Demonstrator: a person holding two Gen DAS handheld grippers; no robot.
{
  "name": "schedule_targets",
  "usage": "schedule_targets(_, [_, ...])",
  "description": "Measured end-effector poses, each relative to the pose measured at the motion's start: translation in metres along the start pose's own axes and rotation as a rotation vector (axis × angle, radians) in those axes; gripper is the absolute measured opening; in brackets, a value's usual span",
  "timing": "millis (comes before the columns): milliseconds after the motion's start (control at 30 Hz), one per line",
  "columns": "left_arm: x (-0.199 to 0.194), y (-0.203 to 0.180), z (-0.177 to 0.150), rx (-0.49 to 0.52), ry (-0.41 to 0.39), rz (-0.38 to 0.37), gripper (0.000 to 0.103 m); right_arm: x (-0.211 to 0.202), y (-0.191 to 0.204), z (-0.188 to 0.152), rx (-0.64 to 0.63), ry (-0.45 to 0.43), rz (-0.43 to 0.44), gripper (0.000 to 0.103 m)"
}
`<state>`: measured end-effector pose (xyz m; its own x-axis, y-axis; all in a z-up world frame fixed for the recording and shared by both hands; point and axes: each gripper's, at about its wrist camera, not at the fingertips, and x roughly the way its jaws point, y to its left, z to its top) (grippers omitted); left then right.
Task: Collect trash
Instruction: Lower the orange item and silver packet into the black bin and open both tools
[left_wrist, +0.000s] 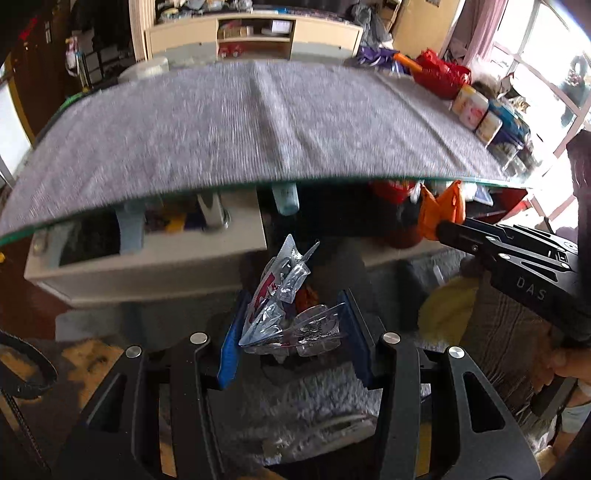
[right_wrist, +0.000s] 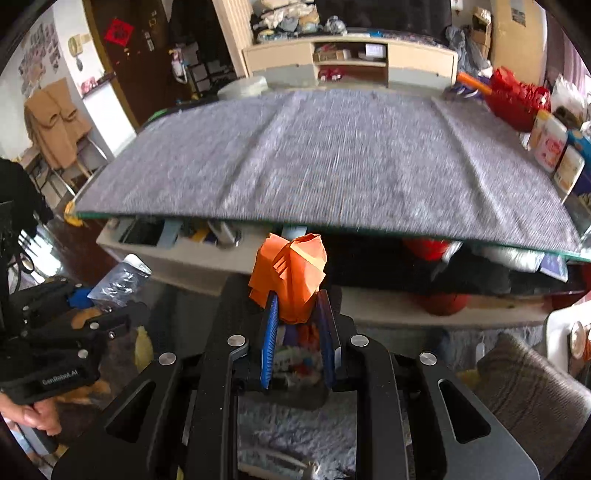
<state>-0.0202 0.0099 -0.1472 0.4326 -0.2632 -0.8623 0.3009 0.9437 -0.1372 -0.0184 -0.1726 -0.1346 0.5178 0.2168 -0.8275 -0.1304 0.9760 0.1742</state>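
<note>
In the left wrist view, the left gripper at the lower centre of the frame is closed on a crumpled clear plastic wrapper with red print, shiny and creased. Above it lies the grey mat of the table, blurred.

In the right wrist view, the right gripper at the centre pinches a crumpled orange paper, folded and with a fringed cut edge. The left gripper appears at the left edge.
</note>
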Motion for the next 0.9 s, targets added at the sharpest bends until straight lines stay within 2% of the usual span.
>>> schedule_targets(233, [0.039, 0.002, -0.018, -0.024, 0.087, -0.05, 0.046, 0.043, -0.008, -0.022, 0.052, 0.11, 0.029, 0.022])
schedule_targets(467, [0.076, -0.001, -0.025, -0.025, 0.172, -0.095, 0.046, 0.077, -0.01, -0.028, 0.076, 0.189, 0.044, 0.022])
schedule_targets(733, [0.094, -0.003, -0.02, -0.019, 0.204, -0.106, 0.047, 0.093, -0.011, -0.023, 0.082, 0.222, 0.067, 0.022])
schedule_targets(900, [0.098, 0.002, -0.016, -0.037, 0.213, -0.094, 0.05, 0.097, -0.013, -0.018, 0.084, 0.229, 0.067, 0.026])
